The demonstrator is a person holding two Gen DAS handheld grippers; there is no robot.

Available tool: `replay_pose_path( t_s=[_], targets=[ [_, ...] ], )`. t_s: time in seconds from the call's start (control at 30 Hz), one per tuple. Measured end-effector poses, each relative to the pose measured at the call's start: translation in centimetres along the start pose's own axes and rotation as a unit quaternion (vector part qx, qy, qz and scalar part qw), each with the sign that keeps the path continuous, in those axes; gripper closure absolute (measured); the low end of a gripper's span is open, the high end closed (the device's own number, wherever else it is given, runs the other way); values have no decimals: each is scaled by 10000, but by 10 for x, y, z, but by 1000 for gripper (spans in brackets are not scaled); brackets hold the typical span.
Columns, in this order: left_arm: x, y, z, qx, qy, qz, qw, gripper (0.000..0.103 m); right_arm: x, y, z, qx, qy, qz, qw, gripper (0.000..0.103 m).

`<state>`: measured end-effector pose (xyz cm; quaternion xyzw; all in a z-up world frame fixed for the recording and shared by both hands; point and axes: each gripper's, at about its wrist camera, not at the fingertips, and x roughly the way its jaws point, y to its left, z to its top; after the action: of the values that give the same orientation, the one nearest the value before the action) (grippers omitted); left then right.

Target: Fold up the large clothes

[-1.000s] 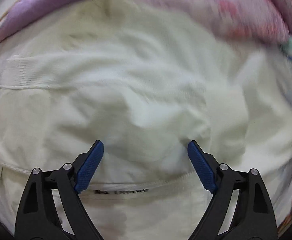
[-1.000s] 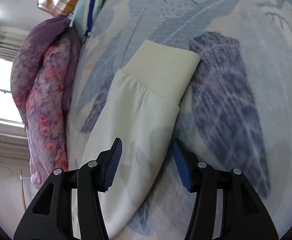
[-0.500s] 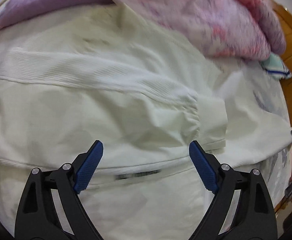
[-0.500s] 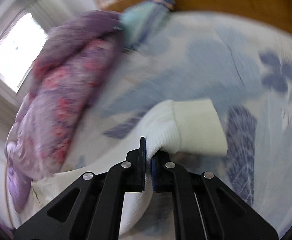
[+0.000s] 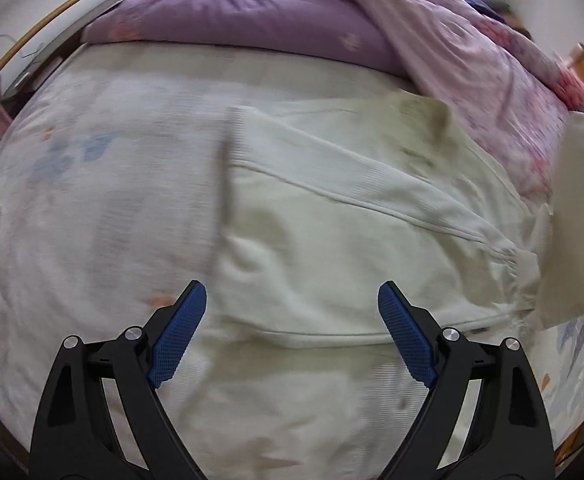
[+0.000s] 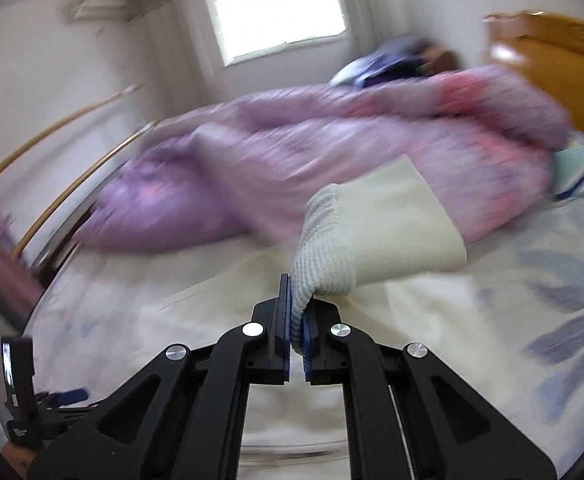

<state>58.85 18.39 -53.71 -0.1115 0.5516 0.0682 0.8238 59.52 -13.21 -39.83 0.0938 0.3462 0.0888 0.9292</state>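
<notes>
Right, right gripper (image 6: pixel 296 320): jaws clamped together on the waffle-knit fabric just behind the sleeve cuff (image 6: pixel 395 224). That sleeve is lifted off the bed, the smooth ribbed cuff sticking out past the jaws, up and to the right, in front of the quilt. Frame is motion-blurred.

Left gripper (image 5: pixel 292 336): jaws wide apart, nothing between the blue pads (image 5: pixel 178 336), no contact visible. It points steeply down over the cream sweatshirt (image 5: pixel 331 248), which lies spread on the bed sheet (image 5: pixel 92 208) with a pale blue leaf print. Garment's left edge runs roughly up the middle of the left wrist view; bare sheet is to the left of it. One sleeve lies folded diagonally across the body, seam running from upper left to lower right, its gathered cuff end near the right edge. At the far right of that view the lifted cuff hangs over the garment, blurred. A small dark label shows near the lower right hem; can't read it.

Behind the sweatshirt: purple floral quilt (image 6: pixel 292 152) bunched along the far side of the bed, touching the garment's upper right corner. Striped teal pillow (image 6: pixel 577 170) at its right end, wooden headboard (image 6: pixel 551 64) beyond. Window (image 6: pixel 276 4) in the back wall. Left gripper's body shows at lower left of the right wrist view.
</notes>
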Motion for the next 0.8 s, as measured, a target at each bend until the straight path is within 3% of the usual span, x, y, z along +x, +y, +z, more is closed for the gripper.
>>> replay_pose_path(
  t_s=[0.1,0.17,0.2,0.23,0.3,0.37,0.4,0.5,0.67,0.7,0.8],
  targets=[
    [0,37,-3,-180,36,49,9998,15,56,76,-35,-432,557,148,9974,96],
    [3,59,-6,-285,75,132,9995,15,101,120,-67,-865,1233,190,9884,95],
    [3,70,-8,-342,105,136,9993,15,122,134,-84,-1086,1671,124,9799,88],
    [4,81,-11,-424,144,168,9989,15,145,147,-106,-1339,2212,-33,9660,68],
    [4,95,-15,-563,168,149,9982,15,170,154,-133,-1513,2881,-117,9455,60],
    [4,103,-18,-666,170,133,9975,15,163,149,-140,-1376,2843,8,9488,53],
    [4,106,-19,-717,162,112,9972,15,157,146,-138,-1314,2764,40,9520,42],
    [5,106,-19,-891,152,-16,9959,15,128,126,-124,-1099,2431,271,9634,41],
    [15,73,-8,-764,181,-271,9965,15,85,58,-91,-557,1805,135,9819,41],
    [16,64,-5,-680,146,-283,9972,15,75,36,-87,-337,1687,10,9851,44],
    [17,30,5,-391,30,-443,9983,15,64,-54,-73,632,1656,-477,9830,72]
  ],
)
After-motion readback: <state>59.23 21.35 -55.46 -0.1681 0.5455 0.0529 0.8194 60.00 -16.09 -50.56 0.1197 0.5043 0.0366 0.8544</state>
